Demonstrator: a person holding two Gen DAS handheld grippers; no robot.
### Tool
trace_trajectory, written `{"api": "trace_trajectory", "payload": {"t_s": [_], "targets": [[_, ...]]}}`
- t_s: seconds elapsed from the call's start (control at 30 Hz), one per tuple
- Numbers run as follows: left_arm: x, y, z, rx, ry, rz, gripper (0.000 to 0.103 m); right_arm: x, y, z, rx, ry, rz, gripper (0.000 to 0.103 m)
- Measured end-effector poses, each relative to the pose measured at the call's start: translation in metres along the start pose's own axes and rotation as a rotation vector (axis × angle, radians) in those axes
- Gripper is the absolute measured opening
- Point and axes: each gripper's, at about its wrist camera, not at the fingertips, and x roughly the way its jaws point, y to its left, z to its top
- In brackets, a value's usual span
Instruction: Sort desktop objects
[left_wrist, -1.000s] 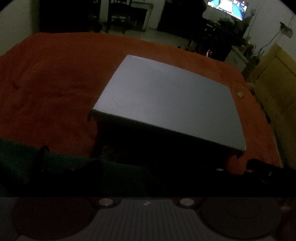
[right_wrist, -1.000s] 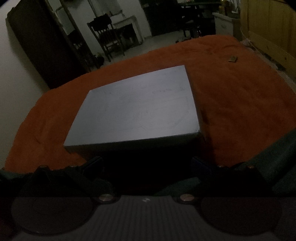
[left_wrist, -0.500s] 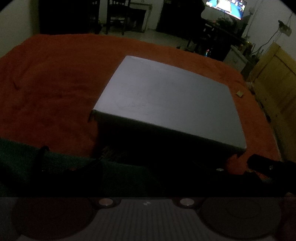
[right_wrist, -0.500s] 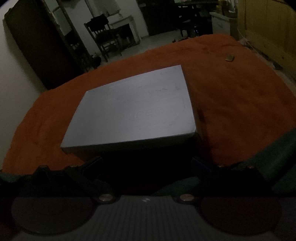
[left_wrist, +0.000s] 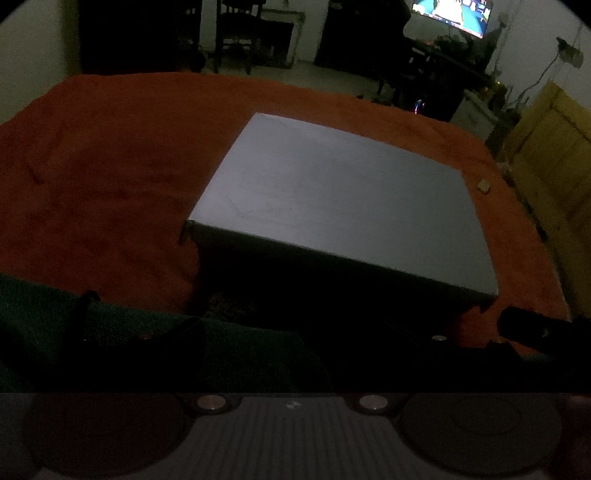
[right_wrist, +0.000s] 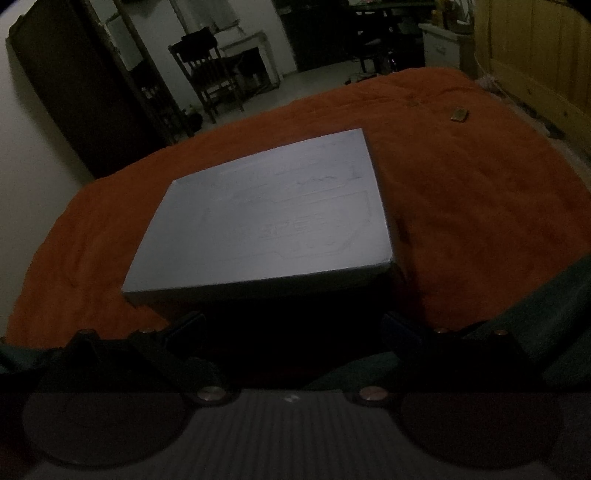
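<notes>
A closed grey-white box (left_wrist: 340, 199) sits on the orange cloth (left_wrist: 103, 177); it also shows in the right wrist view (right_wrist: 266, 218). A small tan object (left_wrist: 483, 185) lies on the cloth to the box's right, also seen in the right wrist view (right_wrist: 459, 114). My left gripper (left_wrist: 295, 332) is low in front of the box's near side, its dark fingers spread wide. My right gripper (right_wrist: 291, 328) is in front of the box's near side too, its fingers (right_wrist: 184, 328) wide apart. Both look empty. The scene is very dark.
A dark green cloth (left_wrist: 110, 332) lies at the near edge, also in the right wrist view (right_wrist: 546, 317). A wooden cabinet (right_wrist: 535, 55) stands at the right. A chair (right_wrist: 207, 74) and dark furniture stand beyond the far edge. A lit screen (left_wrist: 450, 11) glows far back.
Both views have drawn back slightly, so the box sits a little farther off. The fingers have kept the same spread.
</notes>
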Motion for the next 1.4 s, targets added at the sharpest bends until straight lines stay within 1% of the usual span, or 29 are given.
{"api": "trace_trajectory", "payload": {"t_s": [0.27,0.6,0.73,0.9,1.0,1.1,1.23,1.3,1.4], "targets": [[0.001,0.005,0.002,0.000,0.004,0.000,0.102,0.005,0.004,-0.001,-0.008,0.002,-0.006,0.103],[0.001,0.006,0.000,0.005,-0.001,-0.007,0.102,0.003,-0.001,0.001,0.005,0.005,0.011,0.103],[0.001,0.006,0.000,0.001,-0.003,-0.007,0.102,0.004,-0.001,0.001,-0.004,0.012,0.003,0.103],[0.005,0.002,-0.001,0.017,0.005,0.021,0.102,0.004,-0.003,0.002,-0.004,0.026,0.013,0.103],[0.004,0.003,0.000,0.009,-0.001,0.014,0.102,0.003,-0.006,0.003,0.005,0.023,0.022,0.103],[0.003,0.005,0.000,-0.002,-0.010,0.002,0.102,0.004,-0.006,0.002,-0.005,0.025,0.012,0.103],[0.005,0.006,-0.001,-0.002,-0.009,0.020,0.102,0.008,-0.001,0.000,-0.030,0.036,0.001,0.103],[0.006,0.006,-0.001,0.000,-0.005,0.025,0.102,0.007,-0.002,0.000,-0.017,0.034,0.016,0.103],[0.006,0.006,-0.001,0.004,0.002,0.029,0.102,0.007,-0.004,-0.001,-0.005,0.031,0.013,0.103]]}}
